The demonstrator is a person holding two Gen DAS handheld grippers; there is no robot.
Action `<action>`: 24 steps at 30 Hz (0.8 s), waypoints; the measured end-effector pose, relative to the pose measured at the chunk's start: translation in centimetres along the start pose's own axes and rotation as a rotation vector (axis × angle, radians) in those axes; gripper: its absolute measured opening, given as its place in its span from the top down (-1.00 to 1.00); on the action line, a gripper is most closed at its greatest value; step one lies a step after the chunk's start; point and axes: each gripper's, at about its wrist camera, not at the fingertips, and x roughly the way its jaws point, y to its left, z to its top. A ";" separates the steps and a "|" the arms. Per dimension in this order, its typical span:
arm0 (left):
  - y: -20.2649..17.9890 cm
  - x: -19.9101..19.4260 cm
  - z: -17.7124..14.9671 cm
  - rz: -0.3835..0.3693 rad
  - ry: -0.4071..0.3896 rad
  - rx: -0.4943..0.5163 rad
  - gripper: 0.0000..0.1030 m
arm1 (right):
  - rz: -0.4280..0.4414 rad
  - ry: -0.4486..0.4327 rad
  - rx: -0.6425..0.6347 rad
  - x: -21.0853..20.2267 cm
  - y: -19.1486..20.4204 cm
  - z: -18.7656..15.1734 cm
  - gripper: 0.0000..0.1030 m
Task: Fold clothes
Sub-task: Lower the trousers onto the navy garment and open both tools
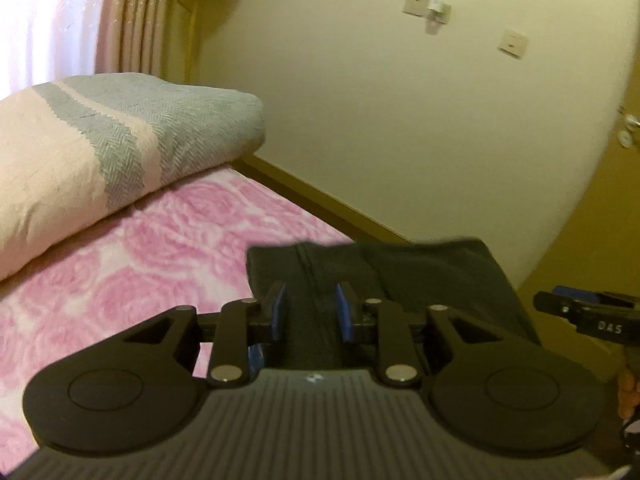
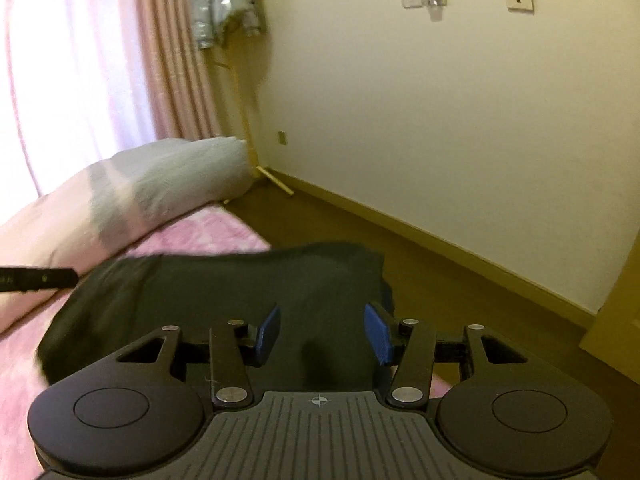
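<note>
A dark garment (image 1: 420, 272) with a stitched seam lies at the corner of the bed, on a pink rose-patterned blanket (image 1: 140, 260). My left gripper (image 1: 310, 292) hovers over it near the seam. Its blue pads stand apart with cloth showing in the gap, and they do not press on it. In the right wrist view the same garment (image 2: 220, 292) spreads leftward, its far edge blurred. My right gripper (image 2: 322, 320) is open wide over the garment's right part, near the bed's edge. The right gripper (image 1: 588, 316) shows at the right edge of the left view.
A folded pink and grey quilt (image 1: 100, 140) lies on the bed behind the garment. Beyond the bed edge are brown floor (image 2: 440, 280) and a cream wall. A silver jacket (image 2: 224, 4) hangs by the curtains. A hand (image 1: 626, 392) shows at the right edge.
</note>
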 end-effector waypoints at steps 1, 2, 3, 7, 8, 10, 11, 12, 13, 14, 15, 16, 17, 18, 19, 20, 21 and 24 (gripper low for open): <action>-0.4 -0.5 -0.8 0.002 0.009 0.010 0.58 | -0.003 0.008 -0.011 -0.9 0.1 -0.6 0.02; -0.8 -0.9 -1.7 0.005 0.017 0.020 0.58 | -0.001 0.012 -0.017 -1.8 0.3 -1.4 0.02; -1.3 -1.4 -2.5 0.007 0.026 0.031 0.58 | 0.007 0.009 -0.020 -2.4 0.5 -2.1 0.02; -1.5 -1.0 -4.0 0.060 0.023 0.007 0.55 | 0.001 0.095 -0.069 -2.3 1.4 -5.0 0.02; -1.6 -1.2 -3.8 0.067 0.022 -0.006 0.56 | -0.009 0.111 -0.073 -2.0 1.5 -5.5 0.02; -2.2 -2.0 -3.4 0.080 0.009 -0.022 0.60 | -0.009 0.078 -0.060 -3.2 1.4 -5.3 0.02; -2.4 -2.5 -3.5 0.078 0.008 -0.022 0.60 | -0.007 0.059 -0.053 -3.9 1.4 -5.1 0.02; -2.7 -2.9 -3.6 0.076 0.007 -0.023 0.59 | -0.003 0.040 -0.049 -4.6 1.4 -4.9 0.02; -3.0 -3.2 -3.9 0.081 0.013 -0.018 0.59 | 0.006 0.030 -0.048 -5.1 1.6 -5.0 0.02; -3.3 -3.1 -4.4 0.096 0.029 -0.005 0.59 | 0.013 0.037 -0.053 -5.1 1.9 -5.2 0.02; -3.4 -3.0 -4.8 0.113 0.040 0.004 0.59 | 0.009 0.062 -0.061 -4.7 2.0 -5.5 0.02; -3.5 -2.8 -5.1 0.132 0.046 0.009 0.54 | 0.003 0.087 -0.063 -4.3 2.1 -5.9 0.02; -3.6 -3.0 -5.3 0.143 0.048 0.004 0.54 | -0.007 0.109 -0.052 -3.8 2.0 -6.3 0.02; -3.6 -3.4 -5.3 0.144 0.045 -0.012 0.54 | -0.016 0.122 -0.039 -3.5 2.0 -6.6 0.02; -3.7 -3.9 -5.3 0.148 0.042 -0.022 0.54 | -0.021 0.107 -0.025 -3.9 2.0 -6.5 0.02; -3.9 -4.4 -5.3 0.155 0.037 -0.023 0.54 | -0.027 0.084 -0.013 -4.6 2.1 -6.4 0.02; -4.1 -4.9 -5.5 0.163 0.035 -0.022 0.54 | -0.034 0.061 -0.001 -5.3 2.2 -6.3 0.02; -5.0 -6.1 -6.3 0.184 0.059 -0.010 0.53 | -0.048 0.024 0.026 -7.1 2.7 -6.7 0.02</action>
